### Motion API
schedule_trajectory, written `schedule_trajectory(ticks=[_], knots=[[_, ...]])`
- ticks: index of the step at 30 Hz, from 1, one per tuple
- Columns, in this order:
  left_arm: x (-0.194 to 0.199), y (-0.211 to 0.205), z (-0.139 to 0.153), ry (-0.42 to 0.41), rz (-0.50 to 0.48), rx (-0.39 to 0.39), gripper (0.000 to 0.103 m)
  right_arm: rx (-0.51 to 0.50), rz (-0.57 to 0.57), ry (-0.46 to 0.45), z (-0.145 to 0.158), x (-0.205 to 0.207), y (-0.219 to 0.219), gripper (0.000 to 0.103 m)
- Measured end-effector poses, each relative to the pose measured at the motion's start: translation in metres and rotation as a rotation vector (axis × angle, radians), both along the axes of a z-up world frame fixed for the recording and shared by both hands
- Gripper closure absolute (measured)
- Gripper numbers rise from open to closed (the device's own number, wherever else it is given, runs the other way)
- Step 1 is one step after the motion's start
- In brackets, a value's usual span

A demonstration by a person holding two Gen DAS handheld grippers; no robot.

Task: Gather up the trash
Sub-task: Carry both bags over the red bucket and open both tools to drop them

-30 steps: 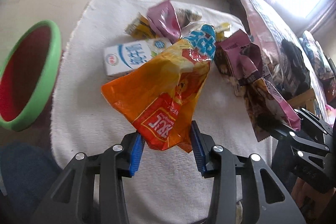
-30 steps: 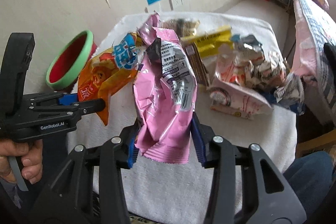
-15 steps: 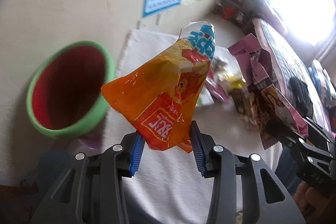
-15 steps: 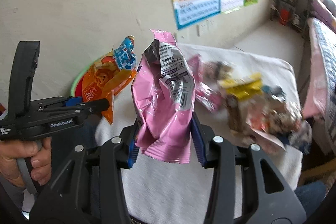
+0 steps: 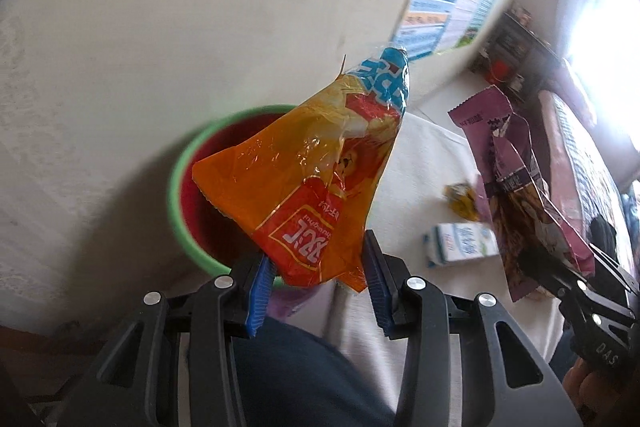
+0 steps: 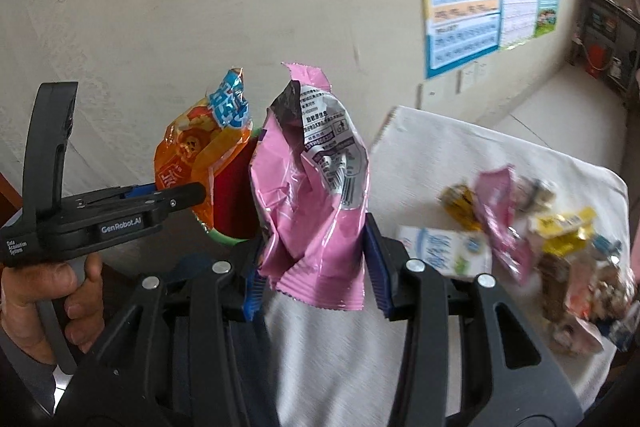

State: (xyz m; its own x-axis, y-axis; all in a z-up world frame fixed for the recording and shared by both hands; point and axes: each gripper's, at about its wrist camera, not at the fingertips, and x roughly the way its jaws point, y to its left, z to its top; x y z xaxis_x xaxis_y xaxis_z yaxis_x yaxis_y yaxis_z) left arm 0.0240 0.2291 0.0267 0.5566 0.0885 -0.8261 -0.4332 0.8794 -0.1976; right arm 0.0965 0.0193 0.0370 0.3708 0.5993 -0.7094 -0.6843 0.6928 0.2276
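Left wrist view: left tool point(image 5: 316, 281) clamped on orange snack bag point(image 5: 308, 183), held above green-rimmed red bin point(image 5: 180, 203); milk carton point(image 5: 460, 243) on white-covered counter point(image 5: 424, 155). Right wrist view: right tool point(image 6: 312, 277) clamped on pink wrapper point(image 6: 312, 203), beside the bin; remaining wrappers point(image 6: 560, 247) piled on the counter at right.

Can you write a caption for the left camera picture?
Left gripper holds an orange snack bag above the green-rimmed bin.
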Motion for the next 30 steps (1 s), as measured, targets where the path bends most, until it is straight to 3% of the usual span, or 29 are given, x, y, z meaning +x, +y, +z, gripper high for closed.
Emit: schedule_trajectory(ticks=[11,24,26,28,30], knots=[[0.008,0.056,-0.025,0.022,0.025,-0.082,0.063,-0.012,0.046,0.001,-0.001,0.022,0.074,0.061],[0.034,0.076,-0.059,0.045,0.029,-0.156,0.057,-0.017,0.075,0.014,-0.002,0.051,0.126,0.059],[0.032,0.078,-0.064,0.047,0.039,-0.168,0.040,-0.028,0.078,0.009,-0.004,0.054,0.131,0.053],[0.025,0.080,-0.068,0.041,0.048,-0.181,0.030,-0.037,0.075,0.008,-0.007,0.055,0.134,0.037],[0.021,0.081,-0.071,0.042,0.062,-0.177,0.024,-0.039,0.068,0.010,-0.009,0.055,0.133,0.030]])
